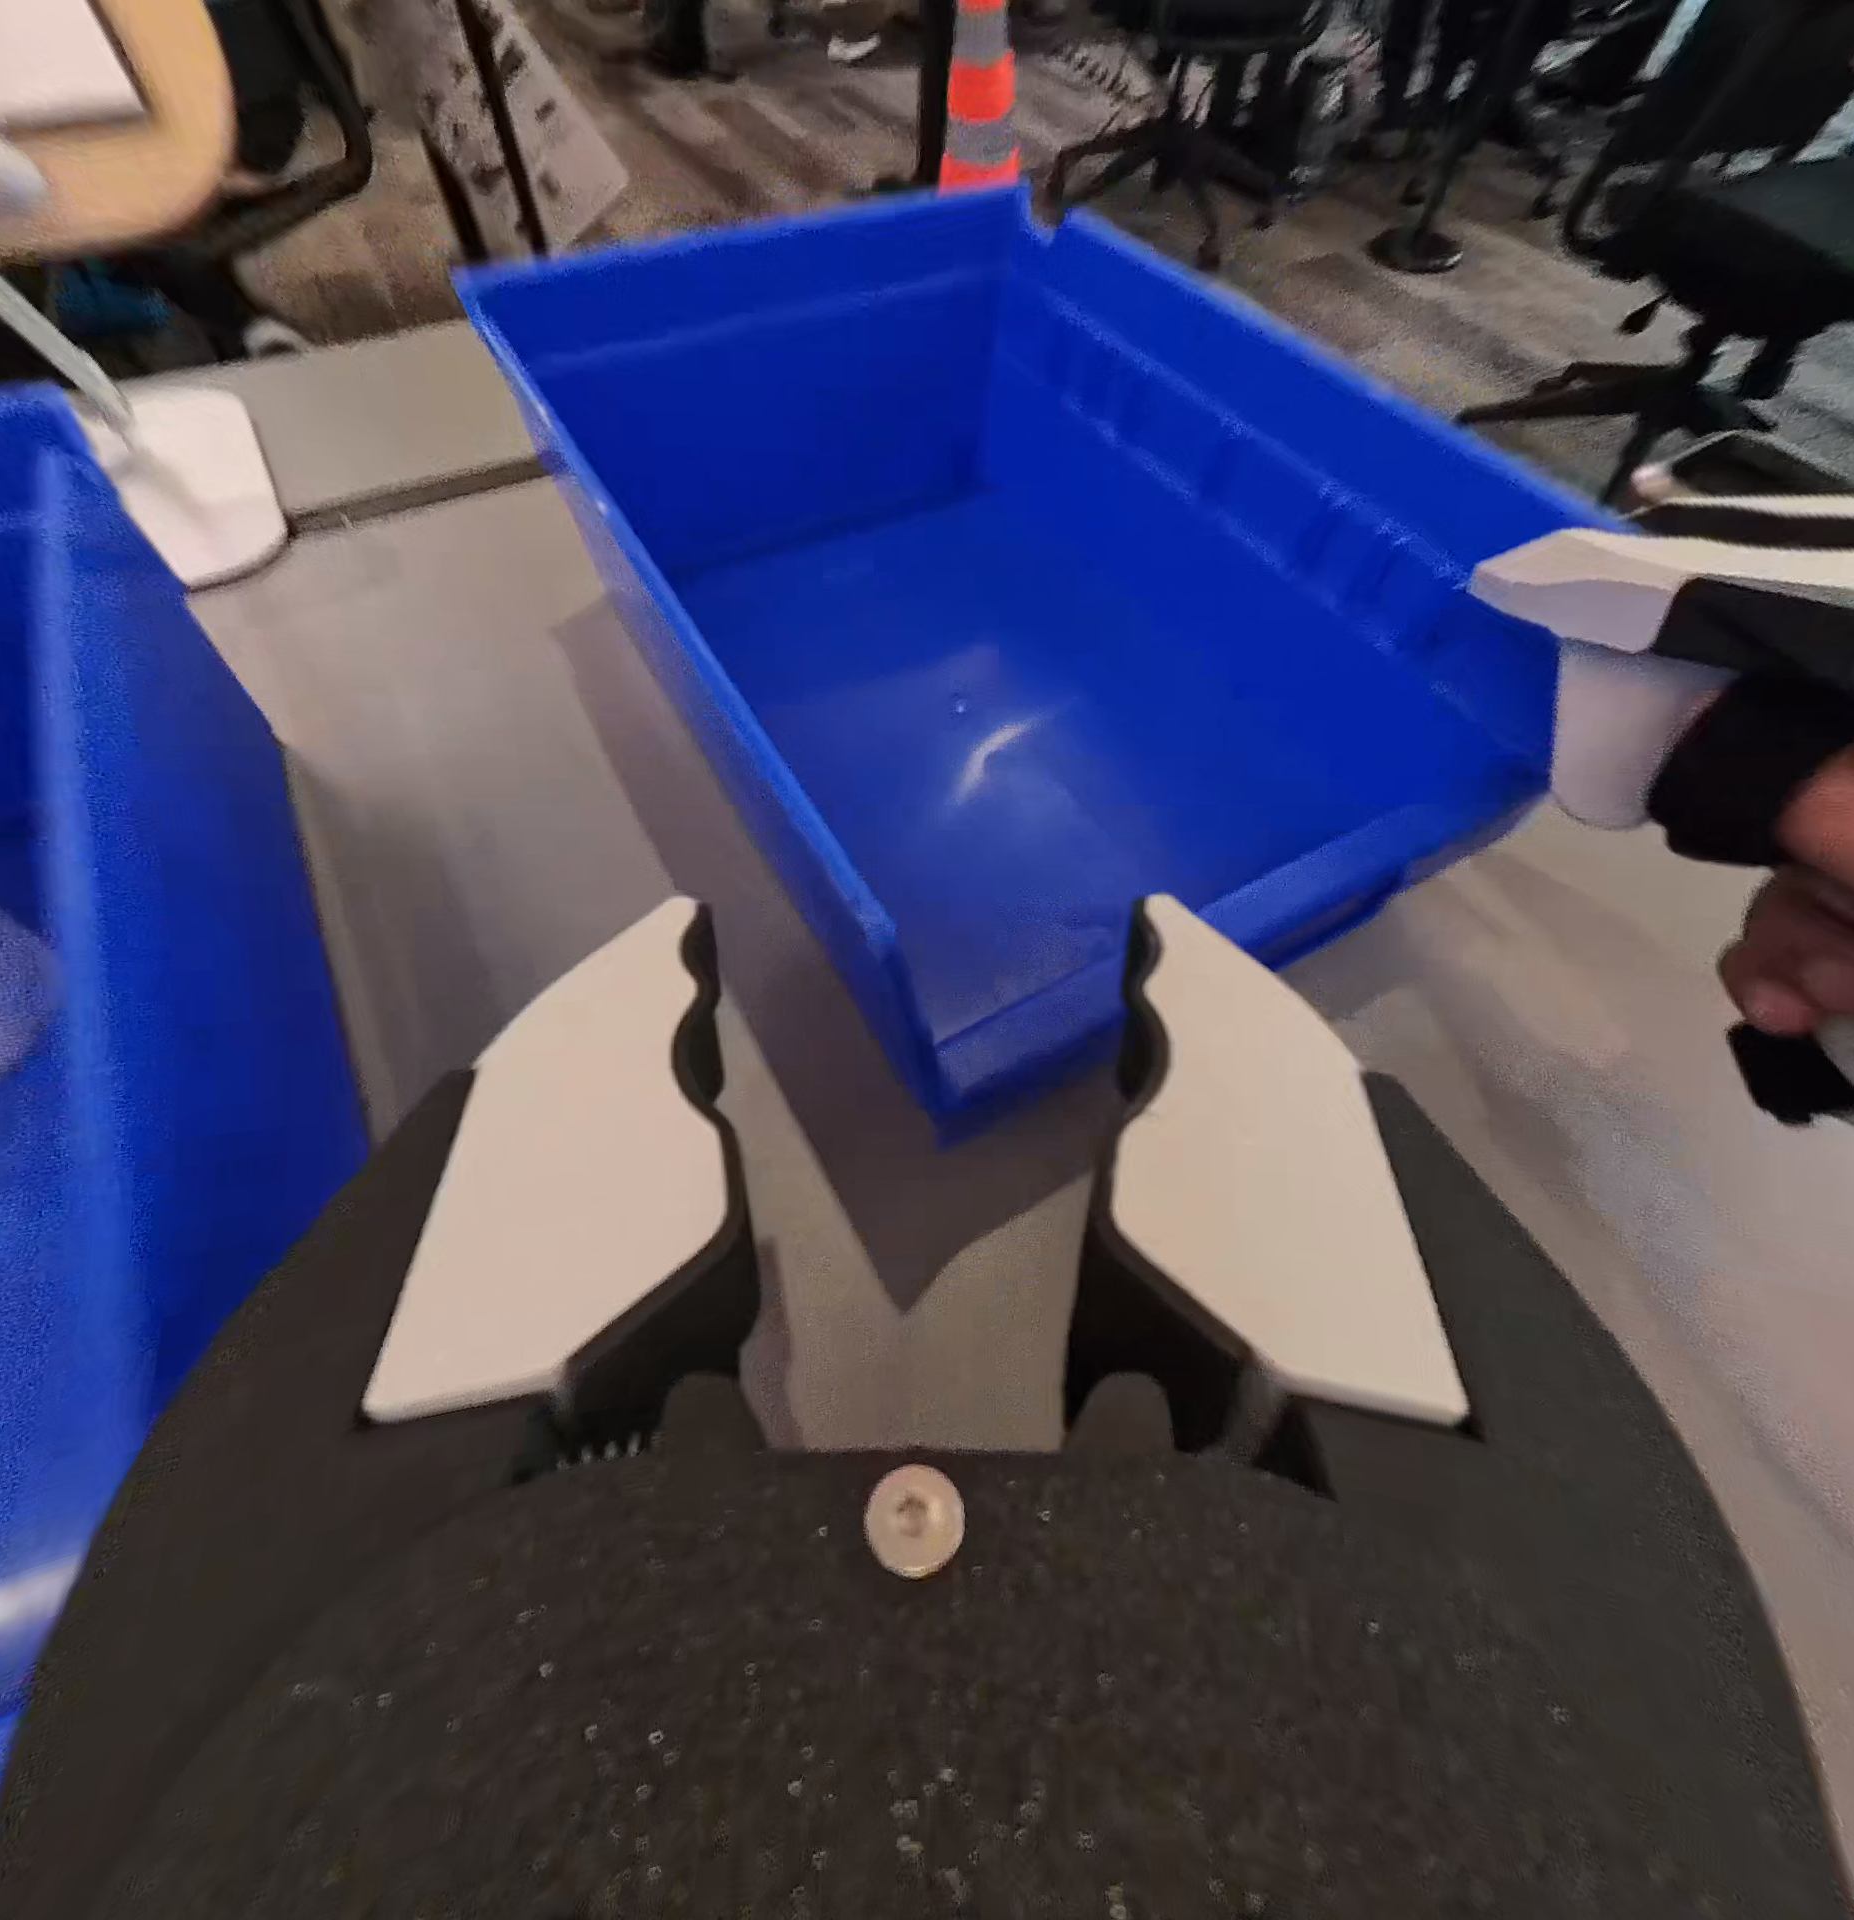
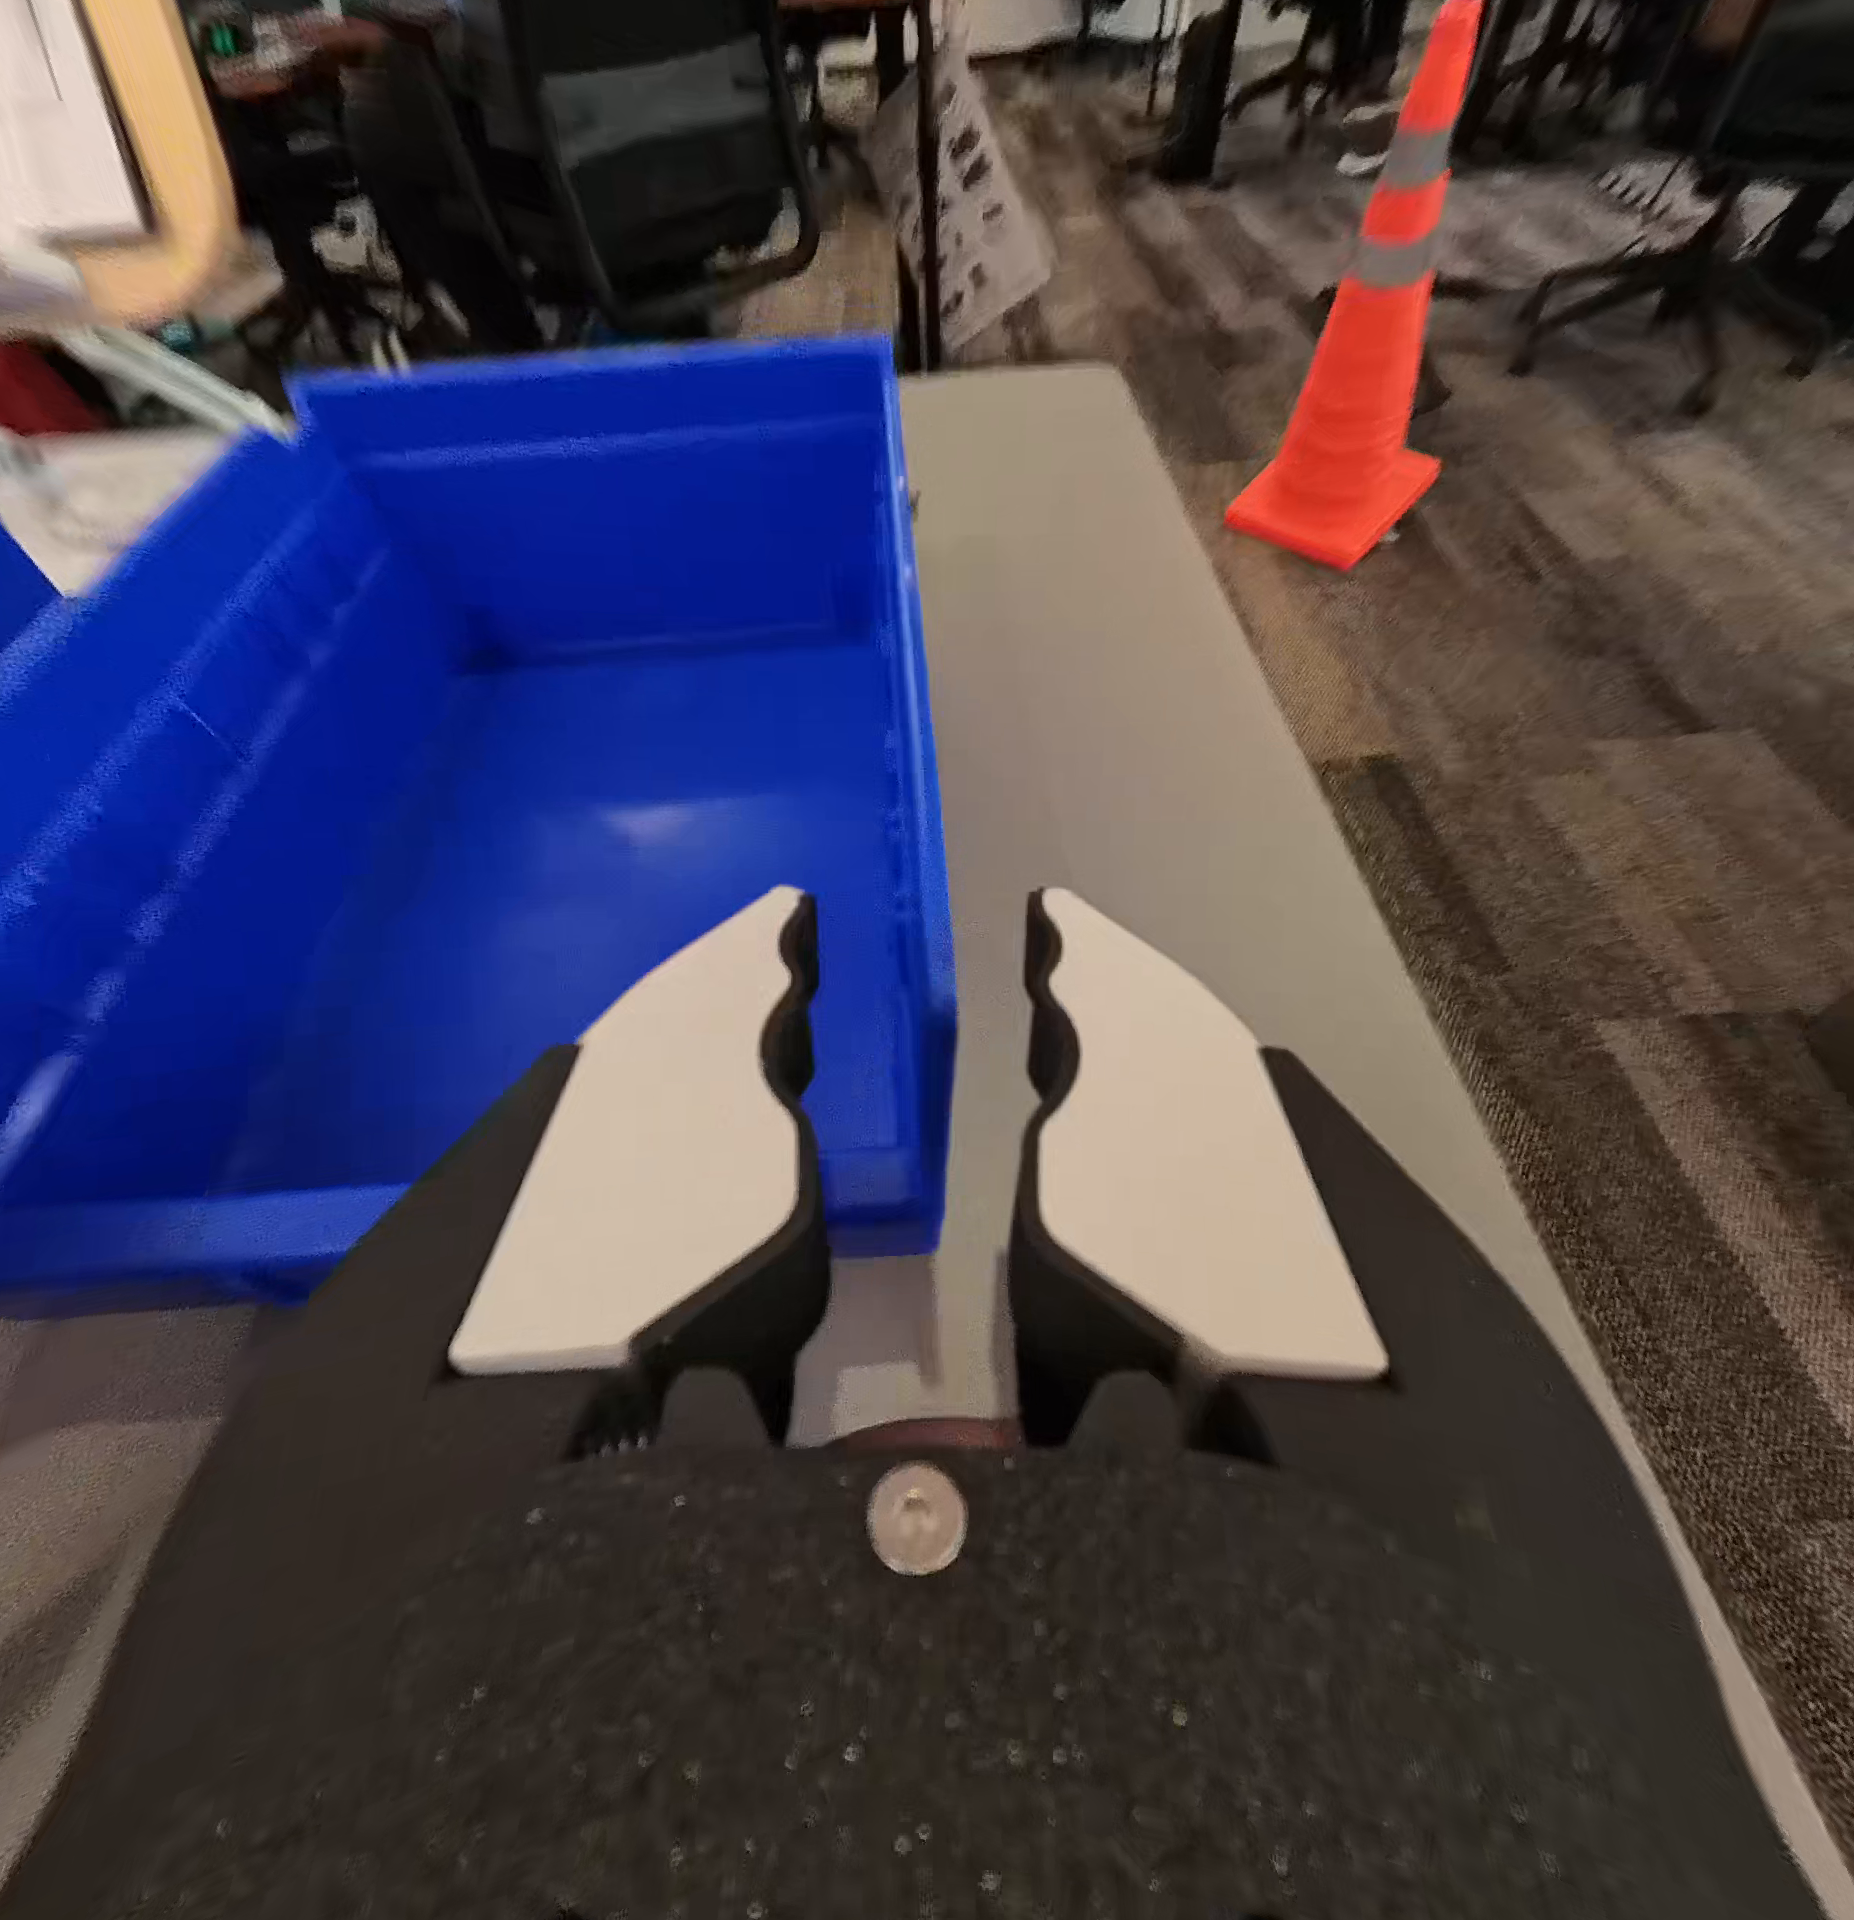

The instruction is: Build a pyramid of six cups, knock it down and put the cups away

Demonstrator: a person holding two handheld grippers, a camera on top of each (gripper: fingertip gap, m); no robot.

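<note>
On the grey table [image 1: 435, 665], an empty blue bin [image 1: 1006, 644] is seen at 12 o'clock; left tongs [image 1: 923, 925] and right tongs [image 2: 923, 914] are held open, gripping nothing.

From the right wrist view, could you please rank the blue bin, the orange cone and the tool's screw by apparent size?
1. Blue bin, largest by far.
2. Orange cone; it stands farther off on the floor, so its real size against the bin is unsure.
3. Screw, smallest, though nearest the camera.

Second blue bin [image 1: 123, 935] cut off at left — contents blurred; right tongs [image 1: 1588, 613] partly out of frame.
</note>
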